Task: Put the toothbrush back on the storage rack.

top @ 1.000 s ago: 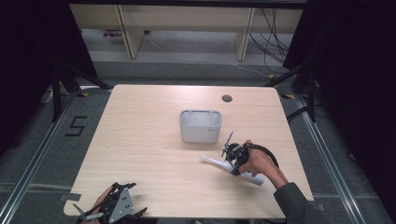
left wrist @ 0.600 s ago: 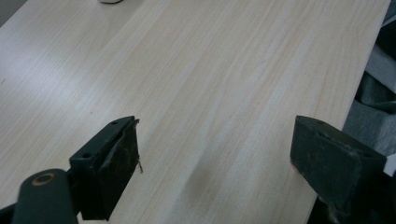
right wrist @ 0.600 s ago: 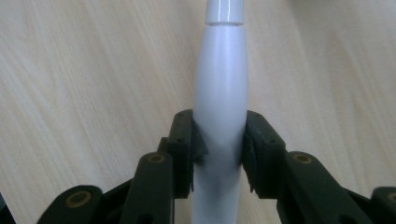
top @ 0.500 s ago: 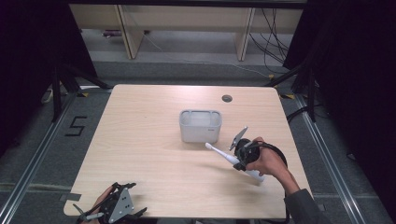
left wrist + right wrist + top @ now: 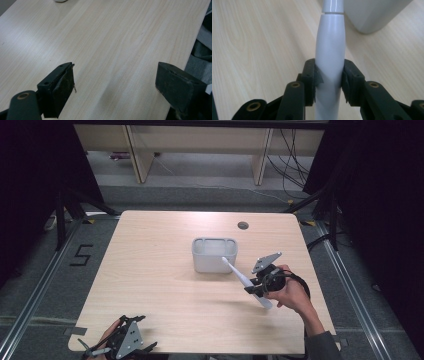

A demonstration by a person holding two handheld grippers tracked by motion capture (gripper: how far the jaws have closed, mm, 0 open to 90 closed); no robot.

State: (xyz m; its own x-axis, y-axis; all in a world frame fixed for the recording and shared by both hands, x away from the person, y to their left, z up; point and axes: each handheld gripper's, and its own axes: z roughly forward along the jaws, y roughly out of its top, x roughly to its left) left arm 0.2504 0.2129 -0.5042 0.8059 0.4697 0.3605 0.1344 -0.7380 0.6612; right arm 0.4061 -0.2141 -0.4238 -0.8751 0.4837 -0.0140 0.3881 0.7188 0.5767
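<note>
table [image 5: 150,285] was plain light wood, nothing fancy | dark round hole [image 5: 243,225] sat near its 1 o'clock corner | shelving [image 5: 200,150] stood off at 12 | floor tape "5" [image 5: 81,255] lay at 9

Black tongs [image 5: 256,287] with brass-ringed screw holes (grey three-cornered plate on top), grey sleeve [image 5: 320,345].

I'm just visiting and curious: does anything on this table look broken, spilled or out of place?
Nothing stands out. The right gripper holds a white toothbrush-like handle tilted toward the grey bin, which stands upright; no spill shows on the table.
</note>
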